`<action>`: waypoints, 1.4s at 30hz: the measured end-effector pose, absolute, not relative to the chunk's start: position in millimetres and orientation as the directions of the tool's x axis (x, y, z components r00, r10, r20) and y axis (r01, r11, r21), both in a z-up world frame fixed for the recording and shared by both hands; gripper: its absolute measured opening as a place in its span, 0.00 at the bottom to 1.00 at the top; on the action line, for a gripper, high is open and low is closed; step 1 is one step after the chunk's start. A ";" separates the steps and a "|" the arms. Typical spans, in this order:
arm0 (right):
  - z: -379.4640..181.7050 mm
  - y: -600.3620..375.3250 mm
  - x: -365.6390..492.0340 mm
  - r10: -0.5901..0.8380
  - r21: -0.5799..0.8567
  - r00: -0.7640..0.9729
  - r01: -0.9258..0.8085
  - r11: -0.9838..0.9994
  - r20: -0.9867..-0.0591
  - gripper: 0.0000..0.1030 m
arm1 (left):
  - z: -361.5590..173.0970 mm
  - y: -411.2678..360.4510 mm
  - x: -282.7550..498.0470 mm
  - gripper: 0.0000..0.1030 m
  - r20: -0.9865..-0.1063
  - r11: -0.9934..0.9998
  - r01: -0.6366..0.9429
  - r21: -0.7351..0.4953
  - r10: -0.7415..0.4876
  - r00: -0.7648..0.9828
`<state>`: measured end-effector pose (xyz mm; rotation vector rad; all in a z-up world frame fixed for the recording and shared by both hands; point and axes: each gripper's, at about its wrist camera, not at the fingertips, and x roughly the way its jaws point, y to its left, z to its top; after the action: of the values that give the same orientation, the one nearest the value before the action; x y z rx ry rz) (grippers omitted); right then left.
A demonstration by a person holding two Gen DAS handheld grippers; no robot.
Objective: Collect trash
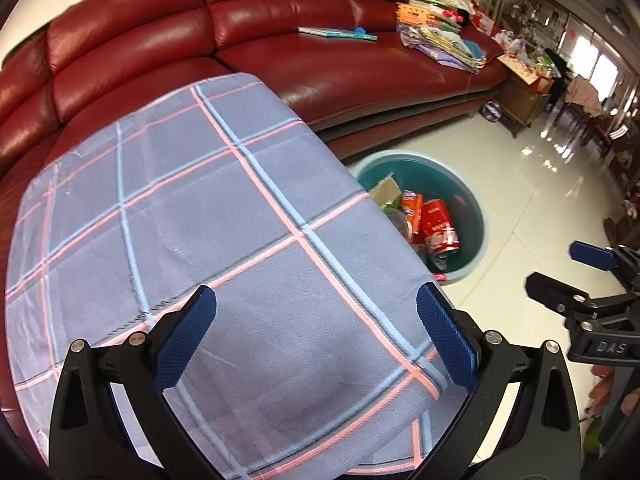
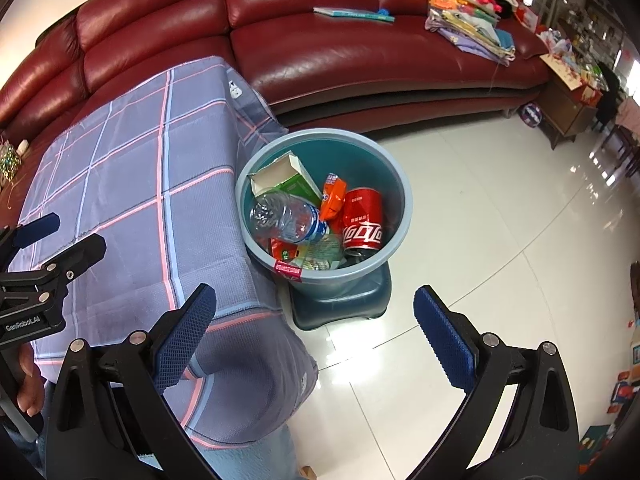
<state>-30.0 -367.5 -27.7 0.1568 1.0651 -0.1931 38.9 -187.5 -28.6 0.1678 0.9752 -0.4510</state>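
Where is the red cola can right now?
In the right wrist view, the red cola can lies inside the teal bin, at its right side, beside the orange wrapper and plastic bottle.

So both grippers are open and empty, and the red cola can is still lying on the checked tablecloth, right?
Not quite: the red cola can lies in the blue bin beside the table, as the right wrist view shows. Both the left gripper and the right gripper are indeed open and empty.

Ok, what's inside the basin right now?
The basin holds a red can, clear bottle, open carton, orange packet and wrappers. Anything beneath them is covered.
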 end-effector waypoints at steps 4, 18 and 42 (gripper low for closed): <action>-30.9 -367.5 -27.1 -0.085 0.031 0.464 0.235 0.971 -0.882 0.96 | -33.3 -190.0 39.2 0.94 -0.831 0.896 0.443 -0.041 -0.277 0.483; -36.3 -371.2 -21.9 -0.100 0.016 0.446 0.251 0.968 -0.889 0.96 | -36.6 -192.1 39.0 0.94 -0.831 0.894 0.449 -0.009 -0.257 0.494; -36.4 -372.7 -20.4 -0.108 0.004 0.445 0.243 0.970 -0.889 0.96 | -33.4 -191.2 36.4 0.94 -0.828 0.896 0.444 0.026 -0.229 0.511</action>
<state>-20.4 -372.7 -36.4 0.1381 1.0895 -0.2183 36.4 -191.2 -33.4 0.2478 0.9528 -0.4101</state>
